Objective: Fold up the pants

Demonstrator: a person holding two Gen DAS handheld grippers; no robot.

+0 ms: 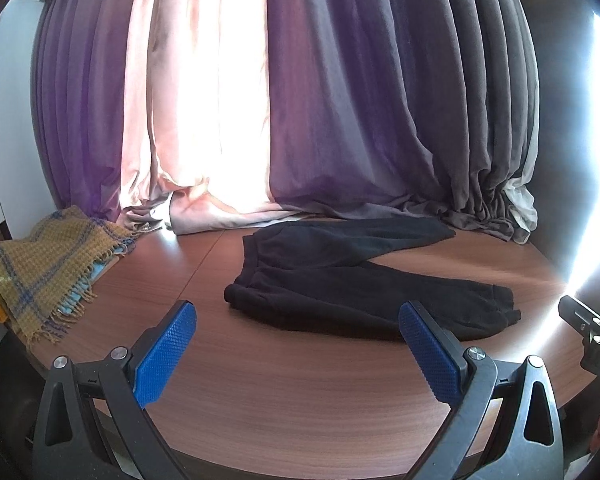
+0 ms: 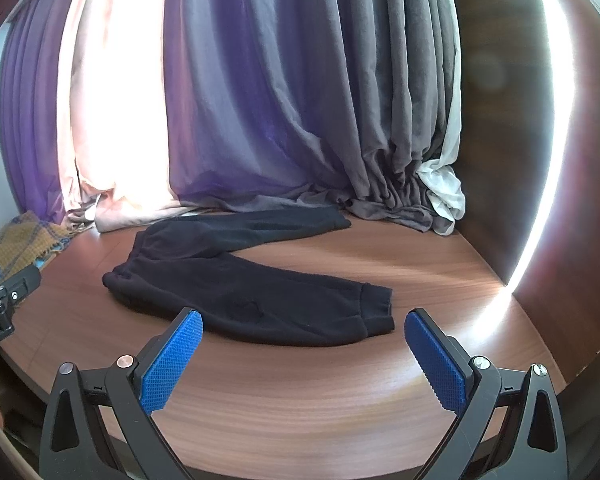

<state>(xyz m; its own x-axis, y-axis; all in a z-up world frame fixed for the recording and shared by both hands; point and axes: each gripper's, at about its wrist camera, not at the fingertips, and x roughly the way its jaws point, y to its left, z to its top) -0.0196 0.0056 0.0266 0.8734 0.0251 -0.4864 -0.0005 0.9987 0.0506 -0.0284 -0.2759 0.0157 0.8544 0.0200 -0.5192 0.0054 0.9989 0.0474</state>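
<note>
Left claw (image 1: 296, 316) agape, empty; black pants (image 1: 352, 276) flat on table (image 1: 300, 400).

Partial "DA" on right gripper (image 1: 592, 336); "ot.AI" on left gripper (image 2: 0, 304).

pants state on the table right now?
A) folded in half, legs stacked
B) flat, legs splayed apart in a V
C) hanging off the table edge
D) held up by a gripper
B: the black pants lie flat on the wooden table with legs diverging, both grippers open and empty.
</note>
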